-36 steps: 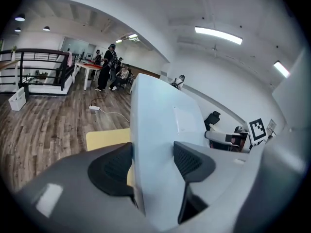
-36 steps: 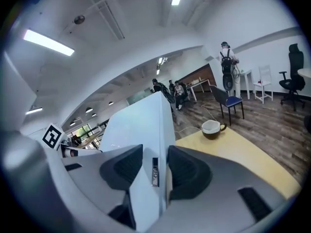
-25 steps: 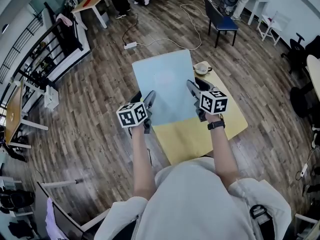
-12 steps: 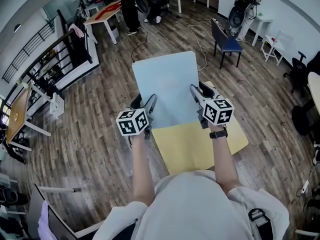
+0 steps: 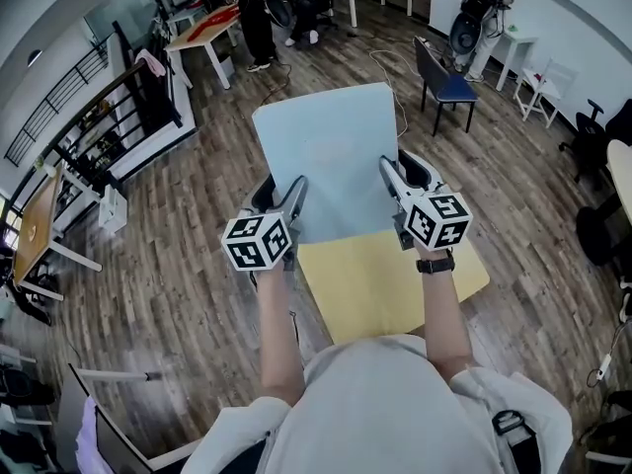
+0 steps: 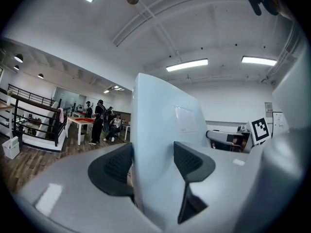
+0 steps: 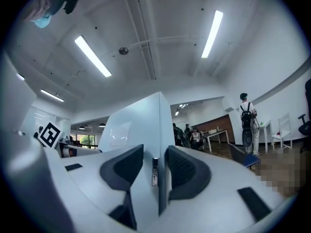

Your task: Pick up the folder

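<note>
The left tongs (image 5: 279,196) and the right tongs (image 5: 403,178) have both risen, carrying the pale blue folder (image 5: 331,156) up from the yellow tabletop (image 5: 390,279). A second ago the folder hung low, close over the tabletop. Now it is higher and its far edge reaches farther up the head view (a wider strip of yellow shows below its near edge).

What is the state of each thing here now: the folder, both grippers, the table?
folder: closed, held in the air by its two side edges.
left gripper: shut on the folder's left edge.
right gripper: shut on the folder's right edge.
yellow table: below the folder, partly hidden by it.
</note>
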`<state>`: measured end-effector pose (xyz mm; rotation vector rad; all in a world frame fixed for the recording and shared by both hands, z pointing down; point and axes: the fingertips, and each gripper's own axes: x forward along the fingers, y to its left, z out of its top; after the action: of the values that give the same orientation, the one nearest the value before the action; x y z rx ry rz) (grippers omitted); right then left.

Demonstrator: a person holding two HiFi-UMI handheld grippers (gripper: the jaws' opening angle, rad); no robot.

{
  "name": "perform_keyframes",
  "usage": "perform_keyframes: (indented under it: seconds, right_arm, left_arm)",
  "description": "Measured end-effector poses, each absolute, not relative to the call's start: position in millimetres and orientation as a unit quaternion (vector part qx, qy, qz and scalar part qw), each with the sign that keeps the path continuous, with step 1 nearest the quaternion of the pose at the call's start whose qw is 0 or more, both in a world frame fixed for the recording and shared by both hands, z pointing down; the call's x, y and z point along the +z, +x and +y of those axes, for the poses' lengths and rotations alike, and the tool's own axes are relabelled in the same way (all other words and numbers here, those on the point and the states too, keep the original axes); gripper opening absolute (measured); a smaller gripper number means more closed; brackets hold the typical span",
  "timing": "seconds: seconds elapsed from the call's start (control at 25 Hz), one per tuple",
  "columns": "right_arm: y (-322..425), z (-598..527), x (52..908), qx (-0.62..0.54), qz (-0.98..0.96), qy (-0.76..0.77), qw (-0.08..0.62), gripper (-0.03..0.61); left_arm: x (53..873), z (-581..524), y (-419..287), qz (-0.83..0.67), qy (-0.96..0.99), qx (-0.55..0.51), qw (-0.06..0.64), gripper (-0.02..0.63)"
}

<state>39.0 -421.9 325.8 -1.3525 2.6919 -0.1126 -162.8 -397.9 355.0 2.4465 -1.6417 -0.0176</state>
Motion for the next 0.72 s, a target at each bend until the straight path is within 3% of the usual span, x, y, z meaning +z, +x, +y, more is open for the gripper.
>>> perform_keyframes:
  seconds: [0.72]
  right_arm:
    - [50, -418, 331, -0.031, 0.889, -0.454, 0.051, 0.163]
  left_arm:
    - [359, -395, -152, -0.553, 0.828, -0.005, 0.093, 0.275]
